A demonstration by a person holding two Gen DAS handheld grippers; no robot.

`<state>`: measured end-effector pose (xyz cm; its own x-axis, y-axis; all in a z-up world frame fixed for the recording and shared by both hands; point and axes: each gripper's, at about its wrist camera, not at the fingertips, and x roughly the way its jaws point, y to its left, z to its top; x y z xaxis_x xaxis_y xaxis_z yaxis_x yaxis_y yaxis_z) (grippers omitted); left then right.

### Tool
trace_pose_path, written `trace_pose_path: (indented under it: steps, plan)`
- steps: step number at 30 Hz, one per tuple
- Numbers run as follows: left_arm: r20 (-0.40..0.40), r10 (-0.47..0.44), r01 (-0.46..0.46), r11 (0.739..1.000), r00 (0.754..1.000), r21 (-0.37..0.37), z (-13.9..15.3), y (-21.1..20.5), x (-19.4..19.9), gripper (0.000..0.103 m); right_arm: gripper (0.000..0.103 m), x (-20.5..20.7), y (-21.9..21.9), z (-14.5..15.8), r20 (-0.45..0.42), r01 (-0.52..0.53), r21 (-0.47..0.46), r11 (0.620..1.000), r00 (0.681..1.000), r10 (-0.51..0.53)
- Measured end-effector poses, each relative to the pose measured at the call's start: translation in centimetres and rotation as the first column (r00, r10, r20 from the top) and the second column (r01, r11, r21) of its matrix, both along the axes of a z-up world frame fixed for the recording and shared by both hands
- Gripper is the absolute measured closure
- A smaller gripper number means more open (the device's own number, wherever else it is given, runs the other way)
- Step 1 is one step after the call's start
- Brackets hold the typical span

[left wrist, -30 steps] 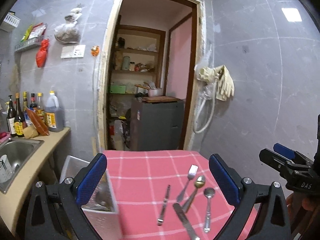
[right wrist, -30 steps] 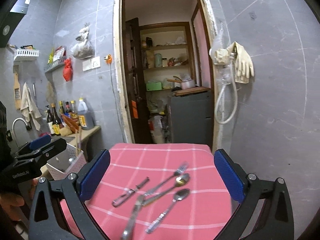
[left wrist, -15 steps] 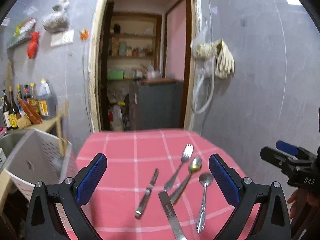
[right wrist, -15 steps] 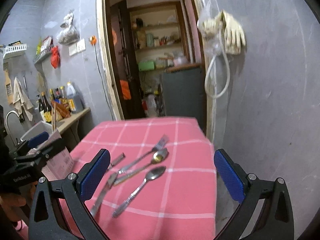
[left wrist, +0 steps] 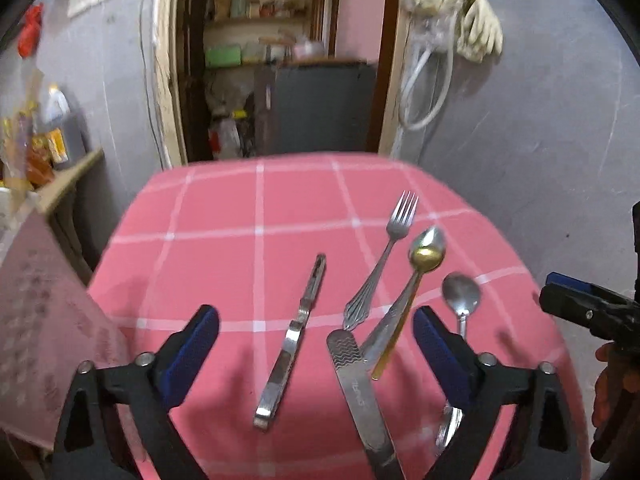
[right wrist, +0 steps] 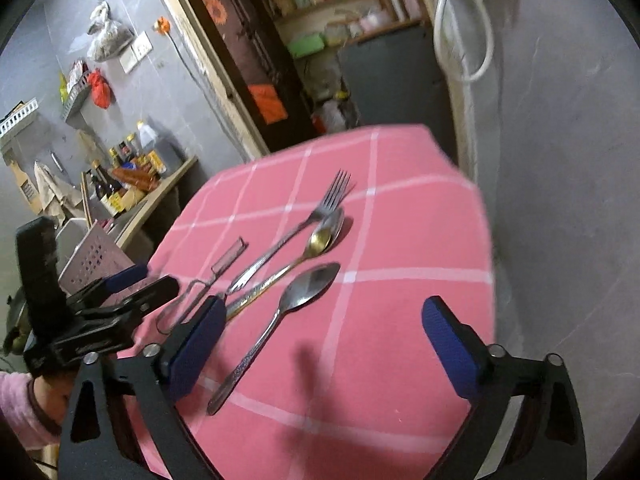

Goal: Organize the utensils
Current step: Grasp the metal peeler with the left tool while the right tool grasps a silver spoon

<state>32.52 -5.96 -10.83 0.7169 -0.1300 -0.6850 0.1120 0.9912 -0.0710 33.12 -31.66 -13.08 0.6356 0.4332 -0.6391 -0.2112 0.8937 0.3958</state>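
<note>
Utensils untouched; both grippers had descended toward them.

Steel fork (left wrist: 394, 256), gold-bowled spoon (left wrist: 425, 254), plain steel spoon (left wrist: 460, 294), table knife (left wrist: 360, 392) and peeler (left wrist: 294, 344) lay on the pink checked tablecloth (left wrist: 240, 272). Left gripper (left wrist: 316, 354) and right gripper (right wrist: 324, 348), jaws just narrowed slightly, remained released, grasping nothing.

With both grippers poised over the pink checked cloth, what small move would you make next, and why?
Probably lower the left gripper onto the slim steel peeler. Its jaws, just narrowing, are open and empty, and the peeler lies between them, apart from the overlapping silver fork, gold-bowled spoon and butter knife.
</note>
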Motion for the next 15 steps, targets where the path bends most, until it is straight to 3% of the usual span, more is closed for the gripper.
trace_pose_path:
  steps: [2,4,7,9,15]
  plan:
    - [-0.052,0.003,-0.002,1.000,0.999,0.003,-0.8,-0.1,1.1,0.021,0.030,0.8,0.7,-0.8,-0.020,-0.021,0.018,1.000,1.000,0.021]
    - [-0.108,0.000,0.000,1.000,0.994,0.002,-1.7,0.1,2.4,0.034,0.037,1.3,1.3,-1.3,-0.039,-0.042,0.034,0.999,0.998,0.044]
    - [-0.168,0.001,-0.001,1.000,0.986,0.000,-2.8,0.3,3.6,0.045,0.048,2.1,2.4,-2.4,-0.095,-0.069,0.055,0.996,0.993,0.074]
    - [-0.202,-0.002,0.000,1.000,0.979,-0.007,-3.6,0.5,4.2,0.052,0.051,2.8,3.0,-3.1,-0.151,-0.074,0.037,0.997,0.985,0.079]
    - [-0.220,-0.027,0.028,1.000,0.975,0.000,-3.6,0.4,5.3,0.055,0.054,4.9,5.3,-3.7,-0.225,-0.096,0.022,0.995,0.969,0.098]
